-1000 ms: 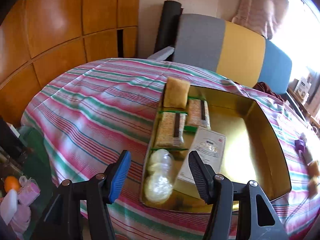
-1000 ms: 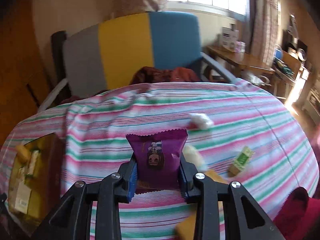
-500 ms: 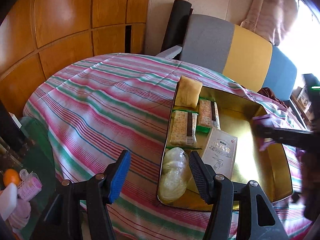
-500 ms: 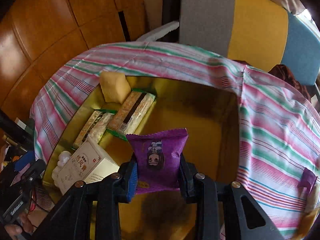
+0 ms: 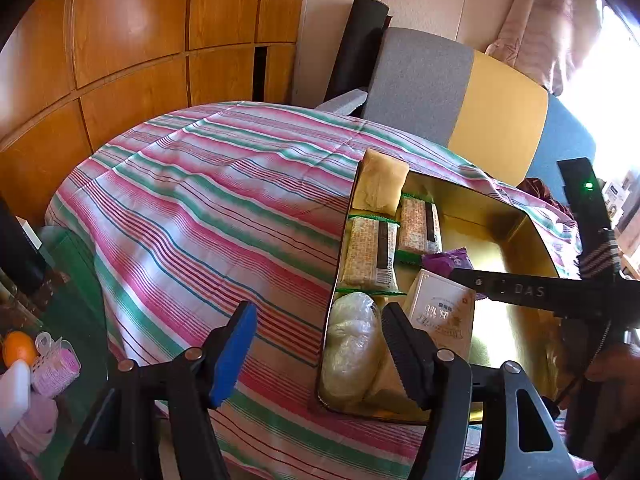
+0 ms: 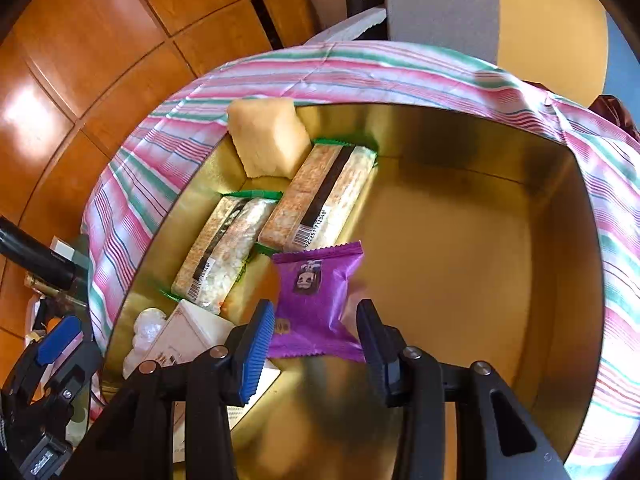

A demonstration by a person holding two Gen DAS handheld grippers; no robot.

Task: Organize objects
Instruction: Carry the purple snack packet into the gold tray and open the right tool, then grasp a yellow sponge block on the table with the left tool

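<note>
Your right gripper hangs inside the gold tin, jaws just parted off the purple packet to drop it beside the bars; your left gripper, open and empty, waits at the rim.

Gold tin: polished metal, mirror-glossy inside. Purple snack packet: shiny plastic film, crimped ends. Cracker packs: clear glossy wrap. Tablecloth: striped woven cloth, matt, creased. Wall panels: varnished wood, glossy. White box: matt card.
</note>
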